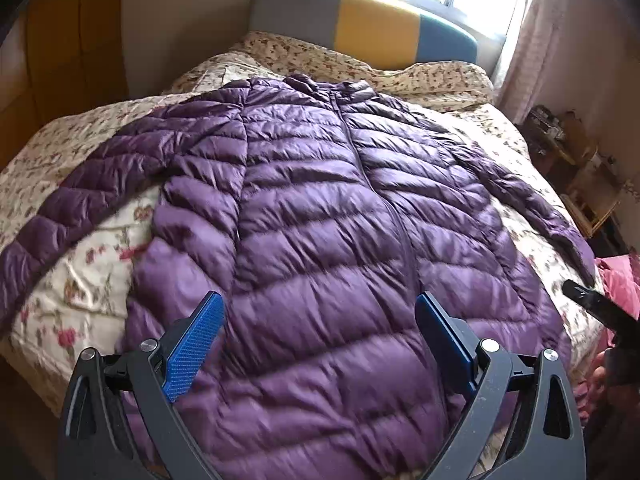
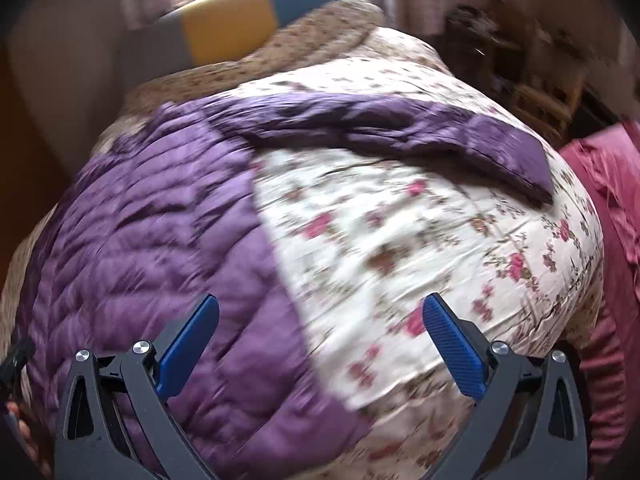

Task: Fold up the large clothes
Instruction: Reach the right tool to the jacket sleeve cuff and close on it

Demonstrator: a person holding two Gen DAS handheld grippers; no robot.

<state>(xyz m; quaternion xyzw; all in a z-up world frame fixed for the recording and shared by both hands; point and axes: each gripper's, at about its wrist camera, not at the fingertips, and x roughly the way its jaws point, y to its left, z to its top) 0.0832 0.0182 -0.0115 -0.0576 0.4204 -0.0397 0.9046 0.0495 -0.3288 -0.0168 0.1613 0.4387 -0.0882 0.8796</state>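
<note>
The purple down jacket [image 1: 320,208] lies flat on the bed, front side up, collar toward the headboard [image 1: 360,20]. Its shell is a glossy, thin synthetic fabric, quilted in horizontal channels that form puffed, rounded ridges. A closed zipper runs down the centre line from collar to hem. Both sleeves are spread outward and angle down along the body; the left sleeve [image 1: 72,200] reaches the near left edge of the bed, and the right sleeve [image 2: 400,128] tapers to a flat cuff near the right edge.

The jacket rests on a floral quilt [image 2: 400,240], a cream cotton-like cover printed with pink and brown flowers and lightly creased. The headboard is padded, with a curved top and panels of grey, yellow and blue. A pink ribbed garment [image 2: 608,208] lies beside the bed on the right.

The left gripper [image 1: 318,320] hovers over the lower body of the jacket, jaws spread wide and holding nothing. The right gripper [image 2: 320,320] hovers over the right hem edge, where jacket meets quilt, jaws likewise released. Each finger is dark grey plastic with a blue ribbed pad [image 1: 192,352]. The right wrist view is motion-blurred, so fine quilting detail there appears indistinct.
</note>
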